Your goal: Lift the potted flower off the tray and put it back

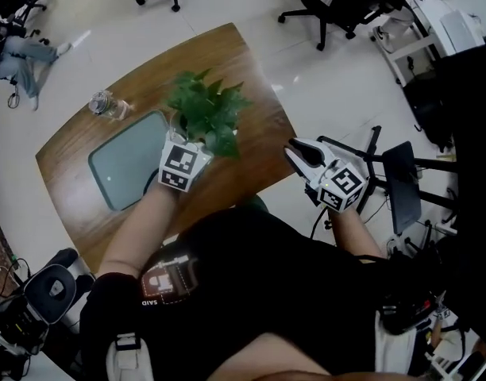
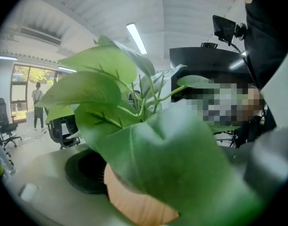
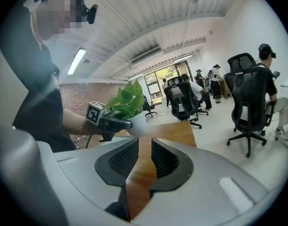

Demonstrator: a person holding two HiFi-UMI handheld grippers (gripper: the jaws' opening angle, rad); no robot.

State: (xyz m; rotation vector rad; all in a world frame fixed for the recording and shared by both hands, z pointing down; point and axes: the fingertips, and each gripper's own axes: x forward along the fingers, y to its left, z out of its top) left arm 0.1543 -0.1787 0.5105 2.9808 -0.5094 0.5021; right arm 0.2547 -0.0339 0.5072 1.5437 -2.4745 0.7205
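Left tongs [image 1: 189,143] clamp the white pot of the potted flower [image 1: 207,105], jaws set wide on either side of it, green leaves spilling over them and filling most of the left gripper view. Right tongs [image 1: 297,151] carry nothing: their 2 jaws stand nearly together with a narrow slot between the black ribbed pads, and only wood grain shows through that slot in the right gripper view. From the head view, the plant is off the tray [image 1: 120,177], just beside its far right corner and over bare wood. In the right gripper view the pot's base appears clear of the tabletop [image 1: 227,54], though the gap under it is hard to judge. The grey-green tray lies flat near the middle of the brown tabletop. A clear plastic bottle [image 1: 108,105] sits past the tray's far left corner, well apart from the plant. The right tongs hang beyond the tabletop's right edge, over pale floor [image 1: 322,86]. Black office chairs [image 3: 250,98] stand around the room, and several people are gathered near the far windows in the right gripper view
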